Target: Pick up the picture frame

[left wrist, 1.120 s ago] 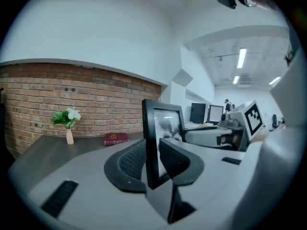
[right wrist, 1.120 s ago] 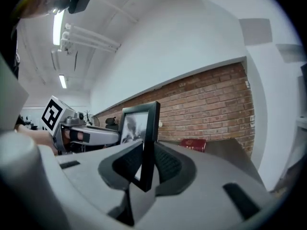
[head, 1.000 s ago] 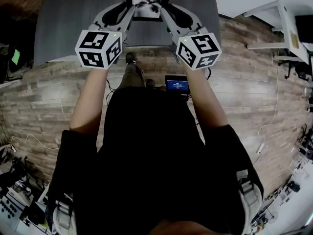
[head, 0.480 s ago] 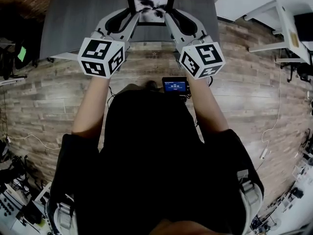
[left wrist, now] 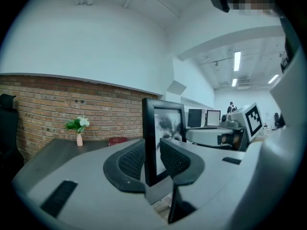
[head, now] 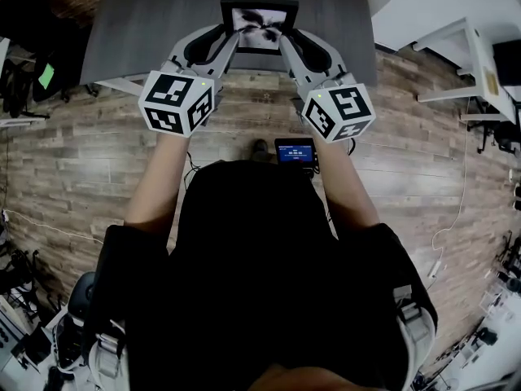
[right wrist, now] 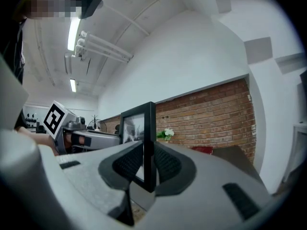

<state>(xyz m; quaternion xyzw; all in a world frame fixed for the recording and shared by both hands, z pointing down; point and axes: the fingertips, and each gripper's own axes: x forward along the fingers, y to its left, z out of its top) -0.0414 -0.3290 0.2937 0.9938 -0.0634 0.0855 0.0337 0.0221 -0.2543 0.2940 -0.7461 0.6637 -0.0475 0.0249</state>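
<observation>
frame (head: 260,24): comes back toward the body. A second ago the picture's top edge cuts it off; now the whole thing is in view, closer to the table's near edge.
left gripper (head: 231,42): backs off along with the frame, and its cube (head: 177,103) sits lower in the head view, further out over the floor.
right gripper (head: 286,42): same deal, cube (head: 338,112) lower and nearer the body.
table (head: 138,31): more of its top shows beyond the frame now.
shoe (head: 259,147): was up by the table edge, now it's down just beside the little screen (head: 295,150).
</observation>
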